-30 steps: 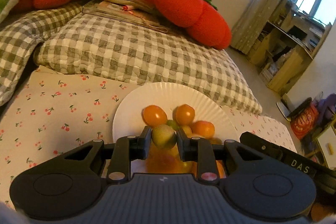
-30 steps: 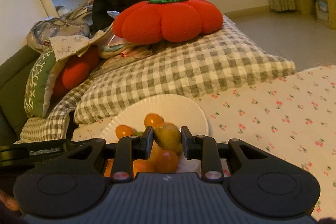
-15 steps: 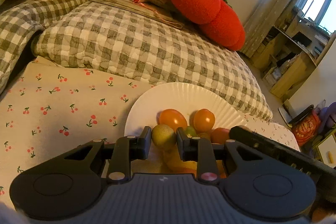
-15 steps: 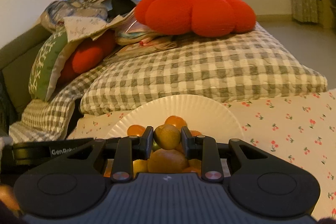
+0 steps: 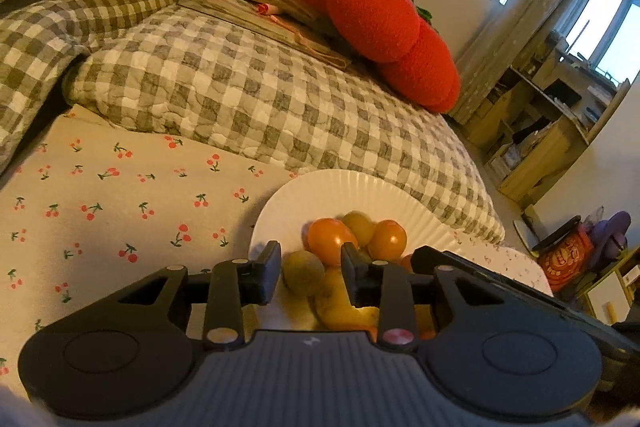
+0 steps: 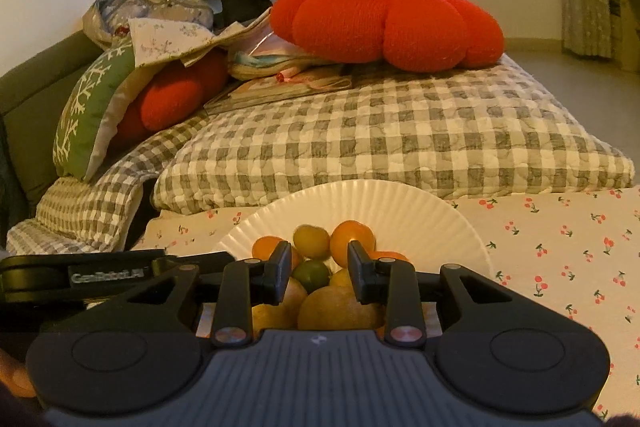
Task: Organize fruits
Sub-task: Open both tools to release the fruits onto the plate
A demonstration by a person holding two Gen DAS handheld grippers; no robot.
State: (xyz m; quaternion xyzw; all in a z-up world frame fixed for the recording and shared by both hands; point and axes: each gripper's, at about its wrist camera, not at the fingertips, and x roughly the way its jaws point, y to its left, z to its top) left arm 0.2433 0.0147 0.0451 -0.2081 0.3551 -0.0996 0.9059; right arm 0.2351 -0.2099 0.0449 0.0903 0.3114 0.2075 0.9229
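Note:
A white paper plate (image 5: 360, 183) (image 6: 360, 195) lies on the cherry-print sheet with a pile of small fruits on it. My left gripper (image 5: 308, 259) hangs over the plate's near left rim, jaws opening. A yellow-green fruit (image 5: 303, 271) lies between them beside the left finger, with a gap to the right one. Two orange fruits (image 5: 330, 239) sit just beyond. My right gripper (image 6: 320, 257) is over the pile, jaws opening too. A yellow-green fruit (image 6: 311, 241) rests on the heap beyond its tips, and a green lime (image 6: 310, 275) shows below them.
A grey checked quilt (image 6: 400, 147) rises right behind the plate, with a red tomato cushion (image 6: 384, 19) and papers on top. The cherry-print sheet (image 5: 120, 207) spreads to both sides. Each view shows the other gripper's black body (image 5: 480, 279) (image 6: 104, 275) close alongside.
Both grippers' jaws have parted and let go of the yellow-green fruits they held, which now rest on the plate. The left view has slid left, so the plate sits further right.

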